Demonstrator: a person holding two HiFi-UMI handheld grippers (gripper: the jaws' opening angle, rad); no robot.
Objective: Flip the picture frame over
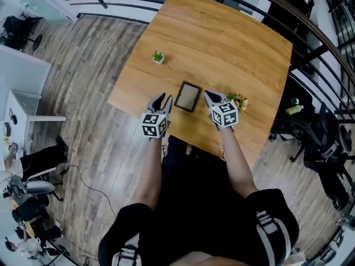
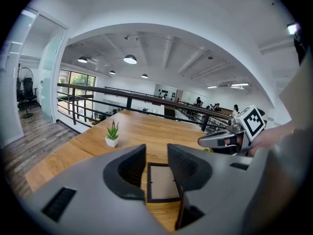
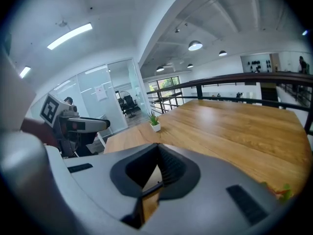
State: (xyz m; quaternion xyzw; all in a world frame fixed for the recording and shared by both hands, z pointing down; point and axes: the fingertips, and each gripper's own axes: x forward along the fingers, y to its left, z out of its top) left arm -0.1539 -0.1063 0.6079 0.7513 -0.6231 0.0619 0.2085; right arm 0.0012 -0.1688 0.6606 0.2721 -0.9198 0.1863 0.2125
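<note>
Left gripper [image 1: 165, 97]: jaws partly apart, gripping nothing; frame [image 1: 188, 96] shows in the gap beyond them, untouched. Right gripper [image 1: 209, 96]: jaws closed tip to tip, empty. Frame: flat on table [image 1: 222, 37] near its front edge, left gripper at its 9 o'clock, right at 3 o'clock, plant [image 1: 158, 57] at 11 o'clock. Obscured: right gripper view shows only a sliver of frame under the jaws; yellow-green item [image 1: 239, 100] at right gripper's 3 o'clock, unclear.
</note>
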